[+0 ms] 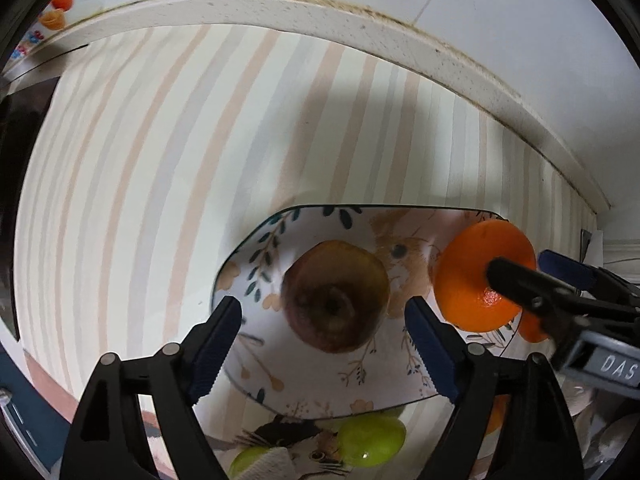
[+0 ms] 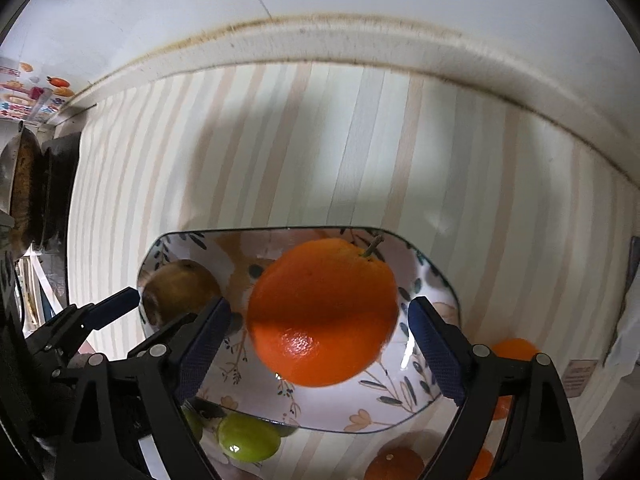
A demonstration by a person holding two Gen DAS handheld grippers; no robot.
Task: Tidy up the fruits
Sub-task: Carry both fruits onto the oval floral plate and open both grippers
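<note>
Lowering gently suits the left gripper [image 1: 322, 344], jaws wide and empty, hanging above the apple [image 1: 335, 296] on the floral plate [image 1: 320, 396] mid-counter. Seen from the right gripper [image 2: 318, 344], jaws are wide beside the orange [image 2: 322, 312], seemingly not gripping, over the plate's right half.

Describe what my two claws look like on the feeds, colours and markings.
Both look alike: the left claw and right claw have matte black angular plastic linkage arms with round silver pivot pins, ending in dark navy textured finger pads. A grey label on the right claw's body reads "DAS". No cables or sleeves show.
</note>
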